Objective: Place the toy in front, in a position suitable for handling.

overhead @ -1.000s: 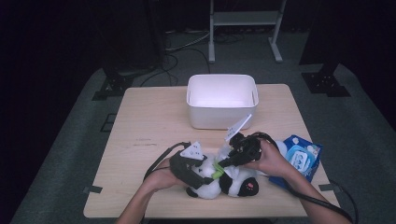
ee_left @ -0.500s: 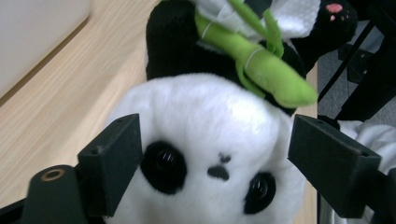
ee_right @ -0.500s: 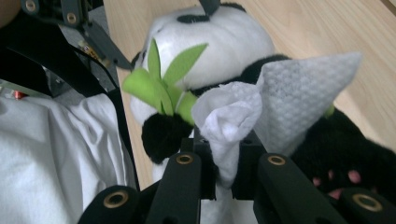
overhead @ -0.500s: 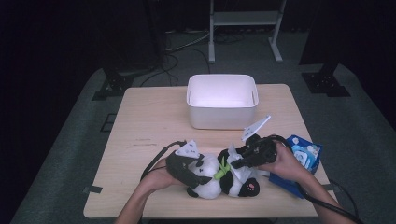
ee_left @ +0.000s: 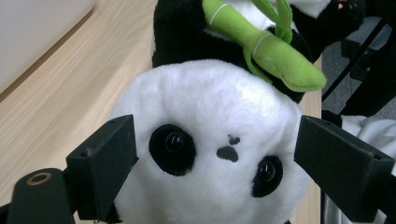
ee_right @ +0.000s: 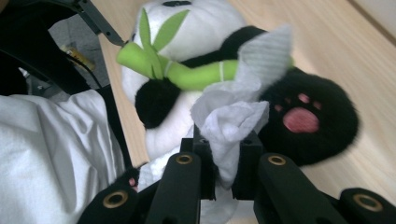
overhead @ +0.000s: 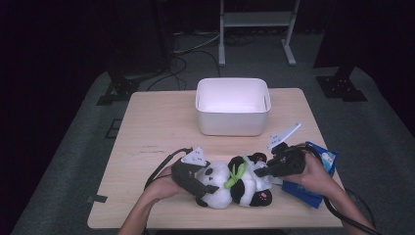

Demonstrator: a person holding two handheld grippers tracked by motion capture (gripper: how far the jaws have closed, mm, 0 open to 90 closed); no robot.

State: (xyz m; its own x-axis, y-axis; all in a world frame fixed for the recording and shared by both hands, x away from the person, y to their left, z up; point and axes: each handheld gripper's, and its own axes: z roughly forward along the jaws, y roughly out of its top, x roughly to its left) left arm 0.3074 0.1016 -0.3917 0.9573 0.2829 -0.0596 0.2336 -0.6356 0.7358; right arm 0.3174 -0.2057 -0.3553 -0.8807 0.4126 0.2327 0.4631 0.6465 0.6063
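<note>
A black and white panda plush (overhead: pixel 234 185) with a green bamboo sprig (overhead: pixel 236 174) lies on its back near the table's front edge. My left gripper (overhead: pixel 209 188) is open, its jaws spread wide on either side of the panda's head (ee_left: pixel 210 116) and touching its cheeks. My right gripper (overhead: pixel 262 171) is shut on a crumpled white wipe (ee_right: pixel 233 116) and holds it just off the panda's belly, next to a black paw with pink pads (ee_right: pixel 308 116). The bamboo (ee_right: pixel 187 74) lies across the chest.
A white plastic bin (overhead: pixel 233 122) stands mid-table behind the panda. A blue wipes packet (overhead: pixel 317 188) lies at the right front edge, under the right hand. Cables trail from both grippers. A person's white sleeve (ee_right: pixel 51 154) is near the front edge.
My right gripper has drawn to the right with the wipe, from over the panda's body to its right side. The left gripper has stayed around the head.
</note>
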